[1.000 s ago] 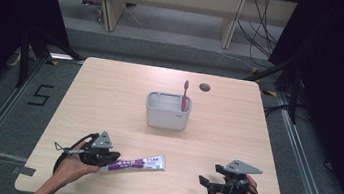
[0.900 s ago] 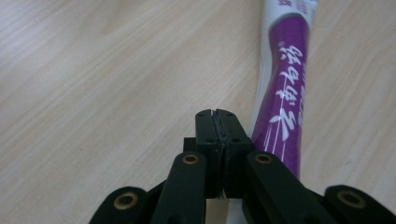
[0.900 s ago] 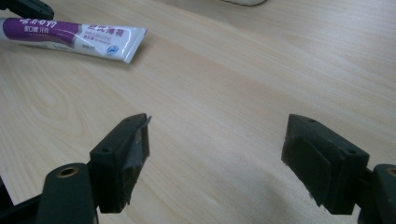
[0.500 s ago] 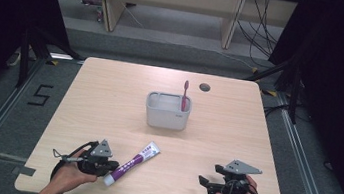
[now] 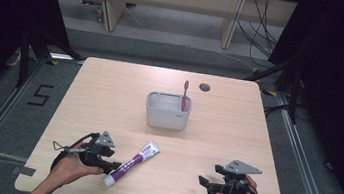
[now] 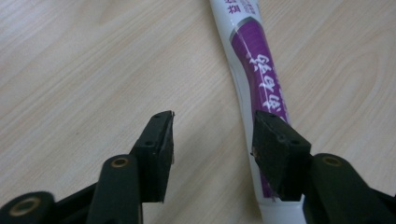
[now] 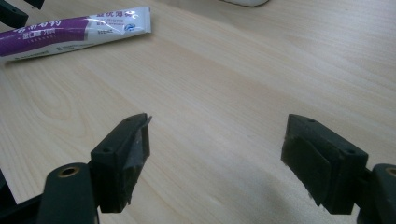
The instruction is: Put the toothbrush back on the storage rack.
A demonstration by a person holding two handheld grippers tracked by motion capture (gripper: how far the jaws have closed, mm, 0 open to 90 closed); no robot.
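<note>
A purple and white toothpaste tube (image 5: 133, 163) lies slanted on the wooden table (image 5: 110, 94), its cap end toward the near edge. My left gripper (image 5: 113, 166) stands open beside the cap end. In the left gripper view the tube (image 6: 261, 79) runs under the right jaw, and bare wood shows between the jaws of that gripper (image 6: 212, 135). My right gripper (image 5: 205, 182) rests open near the front right with nothing in it (image 7: 217, 140). From there the tube (image 7: 70, 30) lies far off at the upper left.
A grey rectangular holder (image 5: 166, 119) stands at the table's middle with a pink toothbrush (image 5: 184, 96) upright in its right end. A small round hole (image 5: 205, 87) sits in the tabletop behind it. Dark floor and metal rails surround the table.
My left gripper held the tube pointing right a second ago. It has since drawn back toward the near edge and opened, leaving the tube lying slanted on the table. The right gripper stayed put.
</note>
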